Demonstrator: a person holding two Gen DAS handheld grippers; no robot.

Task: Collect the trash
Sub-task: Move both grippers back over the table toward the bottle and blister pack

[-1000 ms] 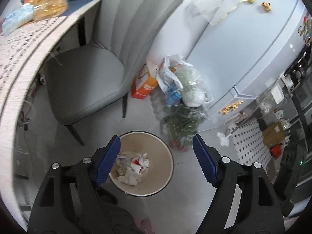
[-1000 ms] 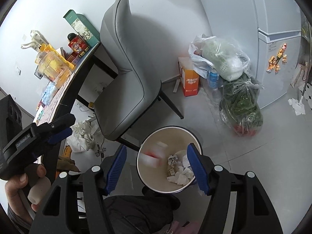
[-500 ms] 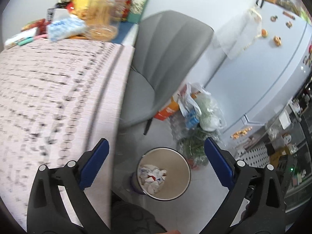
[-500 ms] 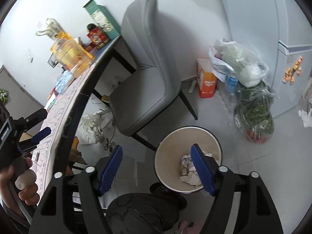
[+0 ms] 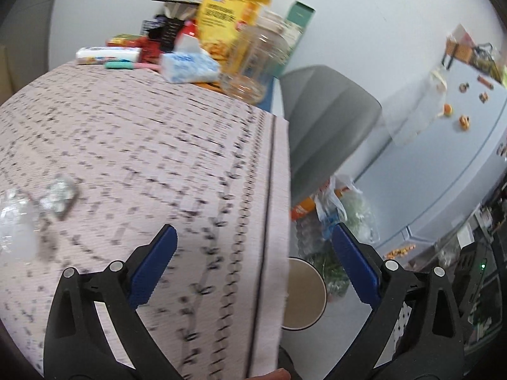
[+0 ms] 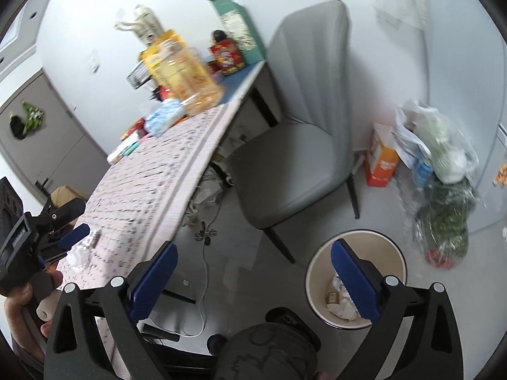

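The left gripper [image 5: 253, 266] is held spread wide over the patterned tablecloth [image 5: 142, 164], with crumpled clear wrappers [image 5: 58, 198] lying on it. The right gripper [image 6: 253, 272] is likewise spread and empty above the floor. Crumpled paper [image 6: 340, 300] is seen inside the beige wastebasket [image 6: 355, 247].

We have the bench [image 6: 158, 183] on the left, with the chair [image 6: 298, 158] pushed up at its right side. Jars and packets [image 5: 221, 41] crowd the far end of the bench by the wall; crumpled scraps [image 5: 60, 198] lie near its left edge. On the floor, the bin [image 6: 320, 262] stands in front of the chair, with paper scraps [image 6: 340, 299] inside. The bags [image 6: 443, 174] sit behind the bin, right of the chair, against the fridge [image 5: 443, 158].
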